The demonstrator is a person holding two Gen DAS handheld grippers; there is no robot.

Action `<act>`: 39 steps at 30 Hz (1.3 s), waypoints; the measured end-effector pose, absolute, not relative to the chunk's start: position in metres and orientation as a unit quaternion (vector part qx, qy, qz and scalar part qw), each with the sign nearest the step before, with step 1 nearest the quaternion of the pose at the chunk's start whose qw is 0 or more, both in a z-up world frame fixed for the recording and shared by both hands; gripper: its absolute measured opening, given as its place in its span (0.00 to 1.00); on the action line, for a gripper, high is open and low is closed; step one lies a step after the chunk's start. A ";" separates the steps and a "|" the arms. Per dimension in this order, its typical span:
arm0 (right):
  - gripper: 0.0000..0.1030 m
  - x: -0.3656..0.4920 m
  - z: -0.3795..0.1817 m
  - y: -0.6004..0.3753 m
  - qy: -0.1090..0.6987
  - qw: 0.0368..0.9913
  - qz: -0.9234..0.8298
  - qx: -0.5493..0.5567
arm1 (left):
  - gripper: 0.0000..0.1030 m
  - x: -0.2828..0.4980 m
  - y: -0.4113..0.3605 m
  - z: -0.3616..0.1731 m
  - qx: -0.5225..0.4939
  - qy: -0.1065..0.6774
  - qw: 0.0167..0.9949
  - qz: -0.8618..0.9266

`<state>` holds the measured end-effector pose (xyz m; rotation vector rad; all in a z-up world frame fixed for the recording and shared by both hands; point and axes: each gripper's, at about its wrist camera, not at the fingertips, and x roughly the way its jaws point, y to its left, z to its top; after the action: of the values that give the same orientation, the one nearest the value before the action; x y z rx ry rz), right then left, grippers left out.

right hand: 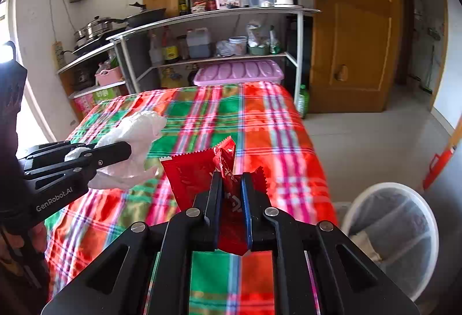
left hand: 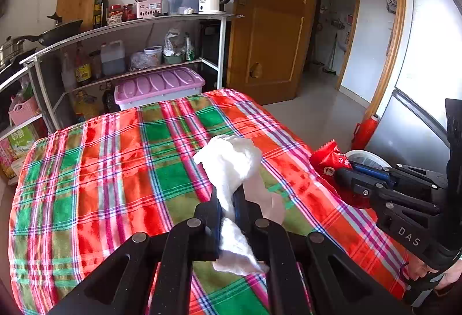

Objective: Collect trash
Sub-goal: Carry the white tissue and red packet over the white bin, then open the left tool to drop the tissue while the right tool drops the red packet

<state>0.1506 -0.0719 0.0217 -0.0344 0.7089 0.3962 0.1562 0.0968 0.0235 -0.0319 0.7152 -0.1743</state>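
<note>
Holding both pieces of trash above the plaid-covered table [left hand: 86, 185], the person stands at its near right corner, with the white bin [right hand: 427, 216] on the floor just to the right of that corner. What could go wrong: the crumpled white tissue [left hand: 231, 159] is caught only by a narrow waist, so most of its bulk hangs free beyond the tips; a quick swing toward the bin could, in my judgement, let it slide out and fall back onto the cloth. The red snack wrapper [right hand: 199, 176] is slick foil, held near one end, and may slip or twist in the same way. A second risk is collision, since the two tools sit near each other and the left one must pass over or around the right to reach the bin. The left gripper [left hand: 228, 199] has its jaws pressed nearly together, pinching the tissue, which shows above and below the pads. The right gripper [right hand: 232, 193] is closed almost as far, clamping the wrapper upright between its blue-lined pads [right hand: 247, 214]. Neither tool touches the table.
</note>
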 end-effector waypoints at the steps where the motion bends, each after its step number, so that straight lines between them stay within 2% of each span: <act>1: 0.12 0.149 0.022 -0.079 0.344 0.920 0.187 -0.013 | 0.07 0.157 0.090 0.024 -0.014 0.349 0.933 -0.090; 23: 0.12 0.128 0.016 -0.263 0.353 0.935 0.015 0.037 | 0.08 0.187 -0.096 0.014 0.028 0.358 0.905 -0.227; 39: 0.14 0.146 -0.042 -0.321 0.420 0.905 -0.016 0.060 | 0.09 0.203 -0.175 -0.030 0.063 0.399 0.882 -0.241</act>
<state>0.1457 -0.3206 -0.0421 0.1238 0.8681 -0.0331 0.2035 -0.1746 -0.0297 0.1309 0.8310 -0.5019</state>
